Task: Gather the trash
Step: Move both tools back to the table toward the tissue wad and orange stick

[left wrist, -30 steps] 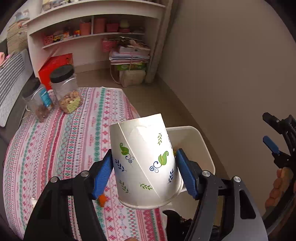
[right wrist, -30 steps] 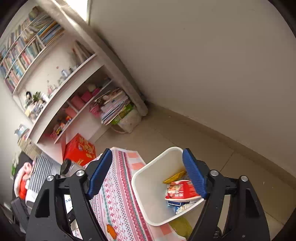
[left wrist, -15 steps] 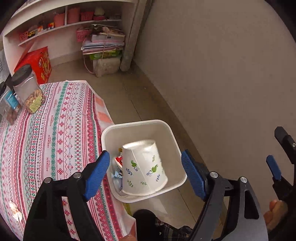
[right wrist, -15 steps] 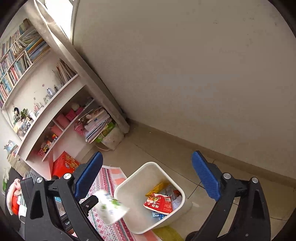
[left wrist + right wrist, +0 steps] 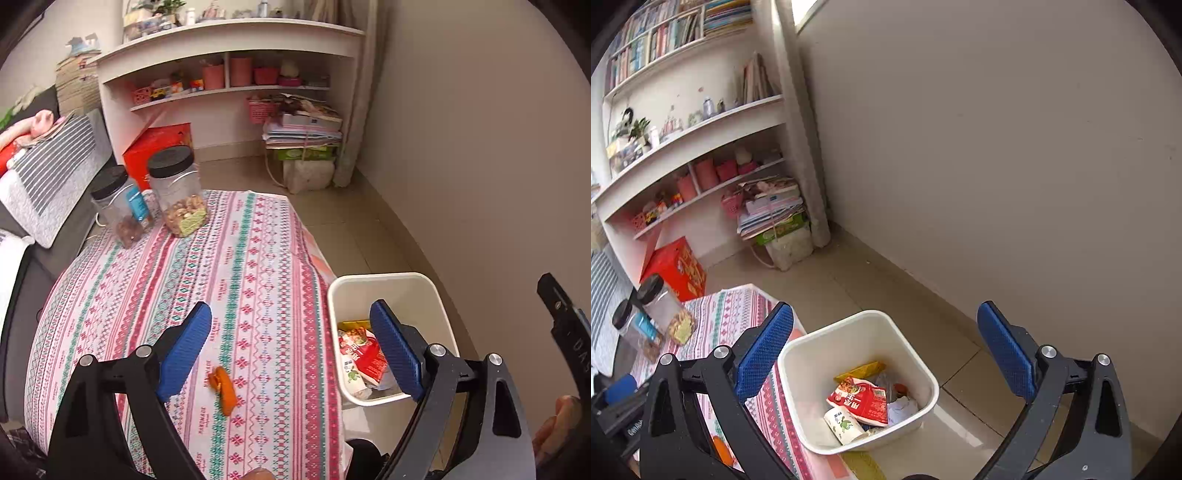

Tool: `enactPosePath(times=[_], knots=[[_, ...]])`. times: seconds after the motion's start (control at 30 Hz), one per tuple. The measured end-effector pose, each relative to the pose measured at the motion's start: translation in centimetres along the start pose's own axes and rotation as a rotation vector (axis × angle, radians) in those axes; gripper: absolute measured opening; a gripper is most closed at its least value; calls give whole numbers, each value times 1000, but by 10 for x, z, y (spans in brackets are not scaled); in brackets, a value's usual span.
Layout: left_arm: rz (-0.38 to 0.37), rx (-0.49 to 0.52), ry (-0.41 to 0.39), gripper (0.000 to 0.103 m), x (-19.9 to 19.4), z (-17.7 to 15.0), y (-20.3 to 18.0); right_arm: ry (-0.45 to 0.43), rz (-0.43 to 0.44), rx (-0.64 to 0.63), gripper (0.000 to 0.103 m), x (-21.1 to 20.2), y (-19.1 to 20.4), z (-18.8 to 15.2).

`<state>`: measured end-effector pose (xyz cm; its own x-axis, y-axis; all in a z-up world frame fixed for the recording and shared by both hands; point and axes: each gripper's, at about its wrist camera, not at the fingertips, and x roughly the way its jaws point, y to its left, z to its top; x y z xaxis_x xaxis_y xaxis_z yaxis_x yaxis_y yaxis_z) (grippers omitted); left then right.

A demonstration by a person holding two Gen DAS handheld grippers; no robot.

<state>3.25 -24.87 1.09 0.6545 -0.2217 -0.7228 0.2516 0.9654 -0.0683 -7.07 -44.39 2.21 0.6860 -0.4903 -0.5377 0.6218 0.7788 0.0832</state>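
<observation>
Left gripper (image 5: 290, 349) spread wide, holding nothing, above the near edge of the desk (image 5: 258, 258) with its patterned cloth. Orange scrap (image 5: 222, 388) lies on the cloth between the blue pads, closer to the left one. Right gripper (image 5: 884, 356) also released and empty, hanging over the white bin (image 5: 827, 354). Bin stands on the floor, just beside the desk's right edge. Inside it: paper cup (image 5: 845, 424) on its side at the near wall, red snack packet (image 5: 860, 400) touching it, yellow wrapper (image 5: 860, 370) behind, some pale crumpled pieces to the right. At the desk's far end, two clear jars (image 5: 176, 192) with black lids, side by side. Beyond, on the floor, a red box (image 5: 159, 146) and a stack of papers (image 5: 303, 131) against the white shelves (image 5: 229, 88).
</observation>
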Motion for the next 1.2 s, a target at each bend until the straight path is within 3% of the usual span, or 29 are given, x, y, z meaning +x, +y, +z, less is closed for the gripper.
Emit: enactPosePath(times=[0.4,0.7,0.87,0.97,1.07,1.13,1.2], knots=[[167,-121,54,88,2,-38,94,34,99,-238,96,-12,91,-47],[338,-188,254,88,32,-94,195,174,172,-363,96,4,141,-84],[324,-275,416,88,58,-120,248,276,210,-383,96,17,160,-102],[277,-306,521,88,77,-133,267,374,243,-394,96,30,169,-117],[263,-316,555,83,87,-143,275,462,265,-395,96,45,178,-134],[246,-296,571,77,93,-147,275,503,272,-406,96,51,184,-145],[222,-277,600,58,101,-152,274,536,275,-423,96,57,192,-154]])
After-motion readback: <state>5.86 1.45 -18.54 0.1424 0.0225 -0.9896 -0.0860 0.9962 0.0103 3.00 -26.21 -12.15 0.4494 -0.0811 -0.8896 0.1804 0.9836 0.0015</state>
